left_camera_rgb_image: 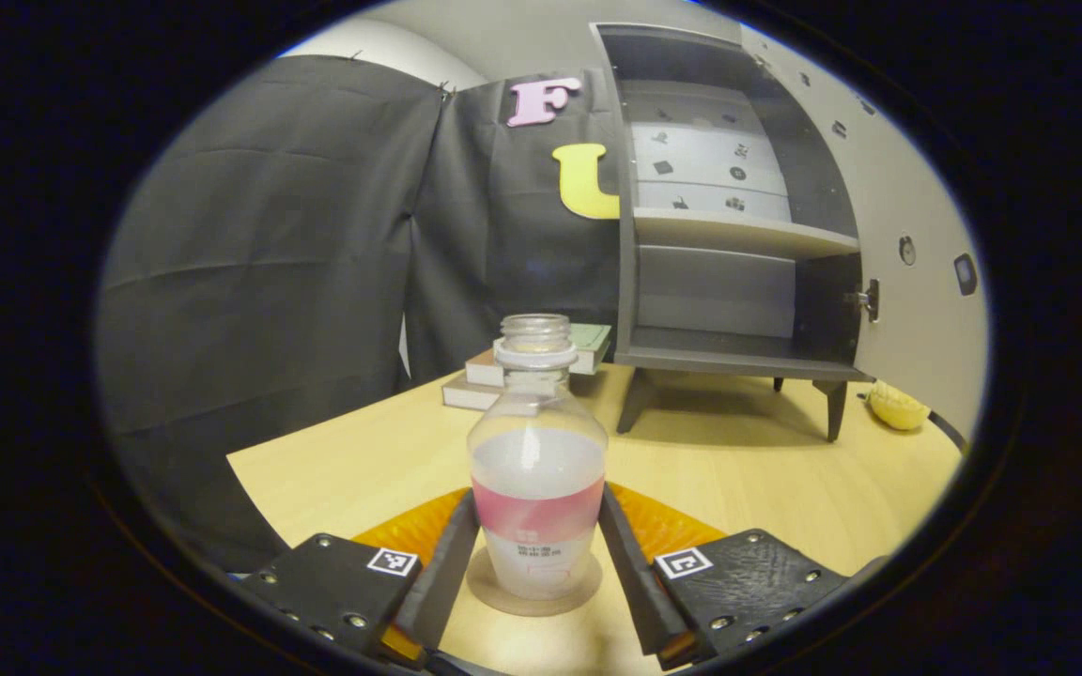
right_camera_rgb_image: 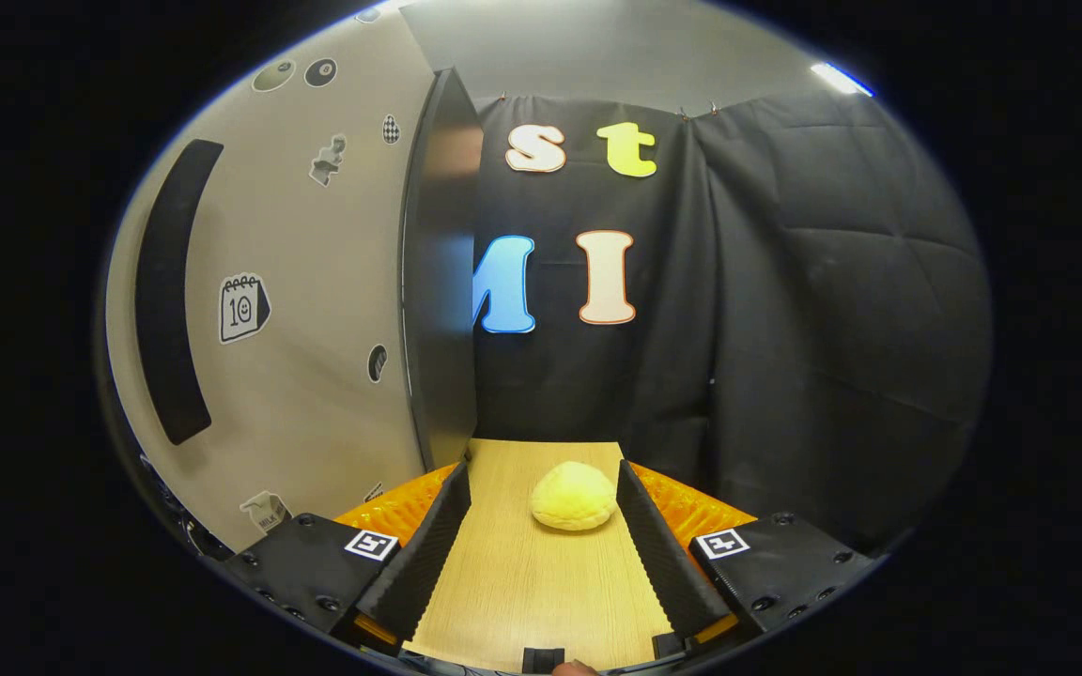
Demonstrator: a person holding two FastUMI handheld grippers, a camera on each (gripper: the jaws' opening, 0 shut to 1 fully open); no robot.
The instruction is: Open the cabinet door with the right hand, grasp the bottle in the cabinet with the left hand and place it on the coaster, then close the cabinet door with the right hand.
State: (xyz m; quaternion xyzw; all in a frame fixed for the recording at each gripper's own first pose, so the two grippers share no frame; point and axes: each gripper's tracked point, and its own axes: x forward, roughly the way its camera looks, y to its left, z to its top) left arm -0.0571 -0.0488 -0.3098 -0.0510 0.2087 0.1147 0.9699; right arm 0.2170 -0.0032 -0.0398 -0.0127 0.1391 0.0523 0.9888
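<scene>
The cabinet [left_camera_rgb_image: 729, 216] at the upper right of the left gripper view stands with its door [left_camera_rgb_image: 917, 253] swung wide, so the opening step looks done. The bottle [left_camera_rgb_image: 538, 469] is out of the cabinet and stands upright on the round coaster [left_camera_rgb_image: 494, 593] at the lower centre of the frame, so placing it looks done or nearly so. The left tool [left_camera_rgb_image: 538, 573] flanks the bottle, its fingers spread and just beside the bottle's sides; whether they touch it I cannot tell. What seems left is to draw the left tool away and shut the door. In the right gripper view the right tool [right_camera_rgb_image: 541, 554] is spread and holds nothing, low at centre, with the door [right_camera_rgb_image: 297, 282] at the left.

Counted: one bottle, one coaster, one cabinet with one door, two tools, a stack of books [left_camera_rgb_image: 503, 376] on the surface [left_camera_rgb_image: 738, 469], one yellow bun-like lump [right_camera_rgb_image: 573, 495].
</scene>
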